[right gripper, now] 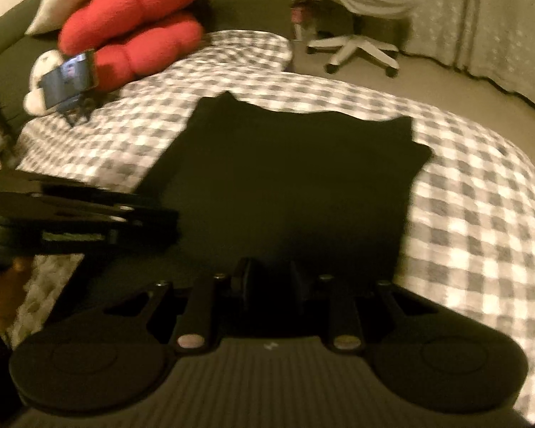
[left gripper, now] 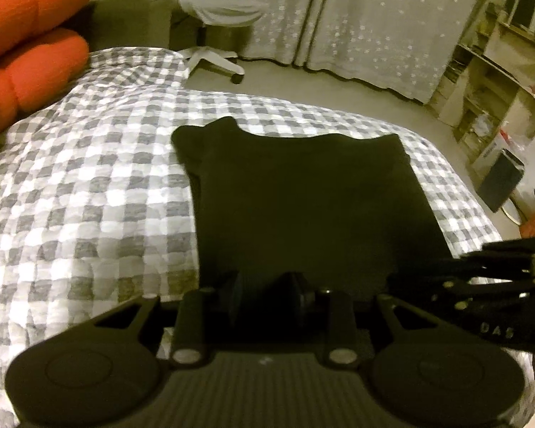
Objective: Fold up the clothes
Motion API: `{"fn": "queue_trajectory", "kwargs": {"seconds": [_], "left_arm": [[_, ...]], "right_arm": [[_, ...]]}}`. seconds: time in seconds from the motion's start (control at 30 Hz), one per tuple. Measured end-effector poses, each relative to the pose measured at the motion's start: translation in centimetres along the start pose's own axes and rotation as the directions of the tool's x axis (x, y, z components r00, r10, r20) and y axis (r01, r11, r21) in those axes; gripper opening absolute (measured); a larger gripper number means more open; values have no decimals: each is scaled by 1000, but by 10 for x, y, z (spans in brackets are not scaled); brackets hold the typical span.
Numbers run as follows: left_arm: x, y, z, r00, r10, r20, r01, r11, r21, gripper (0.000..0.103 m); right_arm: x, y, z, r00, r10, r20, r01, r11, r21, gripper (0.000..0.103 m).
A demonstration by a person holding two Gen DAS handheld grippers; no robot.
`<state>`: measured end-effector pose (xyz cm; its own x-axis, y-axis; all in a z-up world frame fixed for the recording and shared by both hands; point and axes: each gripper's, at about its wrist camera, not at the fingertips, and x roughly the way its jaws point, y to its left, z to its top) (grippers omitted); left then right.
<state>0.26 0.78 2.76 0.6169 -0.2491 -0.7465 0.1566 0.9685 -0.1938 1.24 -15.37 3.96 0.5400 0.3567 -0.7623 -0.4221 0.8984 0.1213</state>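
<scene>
A black garment [left gripper: 303, 196] lies flat on the grey-and-white checked bedspread [left gripper: 89, 196], folded into a rough rectangle, with its near edge reaching up to both grippers. My left gripper [left gripper: 269, 292] is shut on the near edge of the garment, the fingers narrow and dark against the cloth. My right gripper [right gripper: 269, 278] grips the same near edge of the garment [right gripper: 285, 171] further right. In the right wrist view the left gripper [right gripper: 174, 221] shows from the side at the left. In the left wrist view the right gripper [left gripper: 396, 278] enters from the right.
Red cushions [right gripper: 135, 25] and a phone on a stand [right gripper: 69, 82] sit at the far left of the bed, beside a white plush toy [right gripper: 35, 100]. A white office chair [left gripper: 214, 57], curtains [left gripper: 356, 18] and shelves [left gripper: 499, 89] stand beyond the bed.
</scene>
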Motion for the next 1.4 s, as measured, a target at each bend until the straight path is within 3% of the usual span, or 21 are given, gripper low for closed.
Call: {"fn": "queue_trajectory", "kwargs": {"seconds": [0.43,0.8,0.9,1.03,1.17,1.3,1.4], "left_arm": [[-9,20,-3,1000,-6,-28,3,995,-95,30],[-15,25,-10,997,62,-44,-67,992,-111,30],[-15,24,-11,997,69,-41,-73,992,-103,30],[-15,23,-10,996,78,-46,-82,992,-101,30],[-16,26,-9,996,75,-54,-81,989,-120,30],[-18,21,-12,994,101,-49,-105,991,-85,31],[-17,16,-13,992,117,-46,-120,991,-57,33]], "right_arm": [[-13,-32,-10,999,-47,-12,48,996,81,30],[-16,-27,-10,996,-91,-7,91,994,58,31],[-23,-8,-12,987,-156,36,158,986,-56,38],[-31,14,-21,996,-57,63,65,989,-134,38],[-39,35,-29,997,-3,75,22,967,-253,43],[-43,60,-49,995,-10,95,51,895,-442,51],[-47,75,-65,995,56,77,-4,831,-556,52]]}}
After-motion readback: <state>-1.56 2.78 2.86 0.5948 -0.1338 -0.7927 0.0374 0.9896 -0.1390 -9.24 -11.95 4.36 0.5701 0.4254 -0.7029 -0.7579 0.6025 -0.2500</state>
